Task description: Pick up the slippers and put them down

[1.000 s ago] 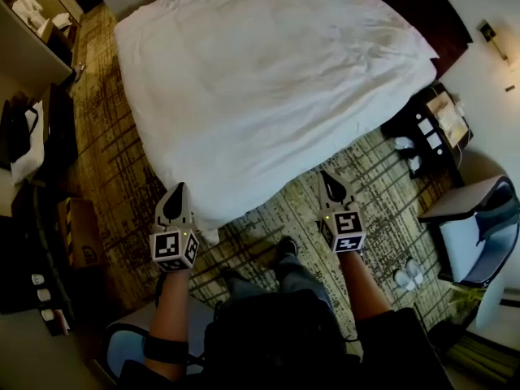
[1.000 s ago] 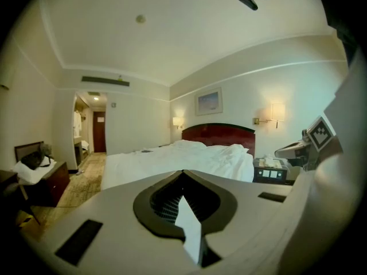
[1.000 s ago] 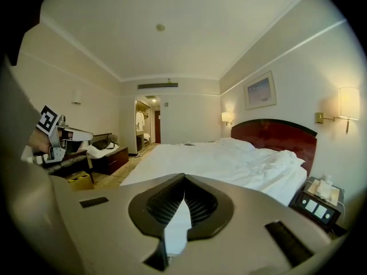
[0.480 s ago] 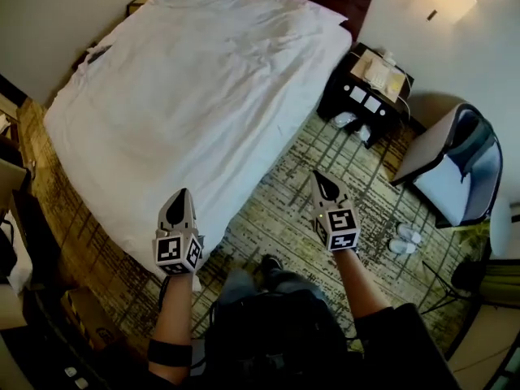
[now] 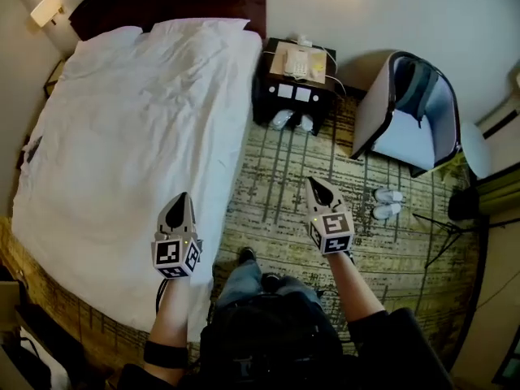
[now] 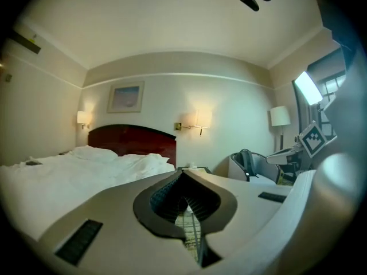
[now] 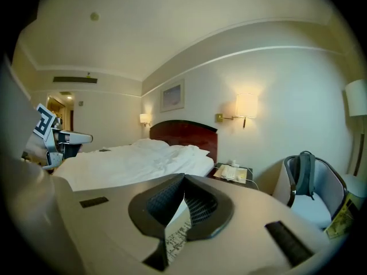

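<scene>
both tongs are pressed together and hold nothing: the left gripper (image 5: 181, 198) hangs above the edge of the bed (image 5: 122, 136), and the right gripper (image 5: 318, 187) above the carpet (image 5: 272, 185). no slipper is reached yet, so i judge the step in hand is the approach.

there are two pairs of white slippers on the floor. the chair pair (image 5: 387, 203) lies on the carpet in front of the chair (image 5: 406, 132), to the right of the right gripper. the nightstand pair (image 5: 292, 121) lies at the foot of the nightstand (image 5: 280, 96), further ahead. which pair is meant i cannot tell; the chair pair looks closer.

to do it well, i would turn toward the chosen pair, bend down, and open both tongs before they come low. one slipper for each gripper seems natural, since the two lie side by side. such slippers look thin and soft, so it is better to take the upper band or the edge of the sole, not to push the jaws flat into the carpet. lift both together, and set them down flat with the soles down.

the carpet is yellow-green with dark lines, and the white slippers show clearly against it. the bed with a white cover fills the left side, under a dark headboard (image 5: 162, 2). a phone (image 5: 297, 62) is on the nightstand, a backpack (image 5: 413, 84) sits in the chair, and the wall lamps are lit.
</scene>
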`<state>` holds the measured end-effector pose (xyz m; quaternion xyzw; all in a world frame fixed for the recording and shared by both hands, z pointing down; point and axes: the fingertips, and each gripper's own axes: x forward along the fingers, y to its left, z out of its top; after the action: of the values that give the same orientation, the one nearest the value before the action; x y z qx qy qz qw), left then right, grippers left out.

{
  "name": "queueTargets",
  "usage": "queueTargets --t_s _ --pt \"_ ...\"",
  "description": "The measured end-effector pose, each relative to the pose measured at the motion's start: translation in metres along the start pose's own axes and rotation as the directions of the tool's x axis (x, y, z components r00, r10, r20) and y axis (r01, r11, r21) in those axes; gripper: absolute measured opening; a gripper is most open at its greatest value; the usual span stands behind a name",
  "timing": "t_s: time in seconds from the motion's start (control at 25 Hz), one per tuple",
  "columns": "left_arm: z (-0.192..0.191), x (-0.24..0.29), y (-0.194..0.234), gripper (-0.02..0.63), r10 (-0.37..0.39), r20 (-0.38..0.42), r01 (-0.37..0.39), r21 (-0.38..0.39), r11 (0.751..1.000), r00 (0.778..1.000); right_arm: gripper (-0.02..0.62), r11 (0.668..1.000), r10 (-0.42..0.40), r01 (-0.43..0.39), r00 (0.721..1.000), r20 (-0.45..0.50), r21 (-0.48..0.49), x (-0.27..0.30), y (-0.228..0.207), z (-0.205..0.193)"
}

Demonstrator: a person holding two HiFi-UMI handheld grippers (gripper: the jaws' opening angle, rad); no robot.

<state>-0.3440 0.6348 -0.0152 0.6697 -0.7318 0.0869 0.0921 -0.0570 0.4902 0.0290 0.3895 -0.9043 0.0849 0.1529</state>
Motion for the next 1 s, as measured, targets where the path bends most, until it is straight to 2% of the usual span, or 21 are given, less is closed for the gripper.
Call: queueTargets --t_s 0.16,0.28,0.52,0.64,0.76,0.88,1.0 --pt "0.016 0.063 -0.026 0.0 -0.13 -0.007 0.131 0.03 0.991 0.991 0.009 0.992 -0.12 0.119 0.993 0.004 0.027 -0.001 -0.045 0.008" --pt "0.021 0.093 -0.036 0.0 -0.213 -0.012 0.213 0.042 0.976 0.977 0.009 0.979 -0.196 0.195 0.981 -0.001 0.049 -0.006 -0.059 0.007" --pt "0.026 0.14 -0.067 0.0 -0.307 -0.021 0.307 0.038 0.951 0.952 0.009 0.963 -0.256 0.256 0.967 -0.014 0.083 -0.014 -0.082 -0.002" --pt "0.018 0.156 -0.092 0.0 -0.353 -0.026 0.354 0.068 0.933 0.935 0.009 0.958 -0.276 0.277 0.961 -0.015 0.079 -0.023 -0.103 -0.013" --pt "0.016 0.175 -0.119 0.0 -0.379 -0.039 0.381 0.097 0.919 0.925 0.009 0.951 -0.293 0.294 0.956 -0.023 0.091 -0.025 -0.132 -0.016" --pt "0.02 0.195 -0.142 0.0 -0.367 -0.064 0.371 0.077 0.925 0.928 0.009 0.945 -0.304 0.308 0.951 -0.045 0.11 -0.024 -0.163 -0.018" --pt "0.021 0.213 -0.168 0.0 -0.357 -0.069 0.362 0.075 0.929 0.931 0.009 0.951 -0.285 0.287 0.958 -0.037 0.114 -0.021 -0.194 -0.021"
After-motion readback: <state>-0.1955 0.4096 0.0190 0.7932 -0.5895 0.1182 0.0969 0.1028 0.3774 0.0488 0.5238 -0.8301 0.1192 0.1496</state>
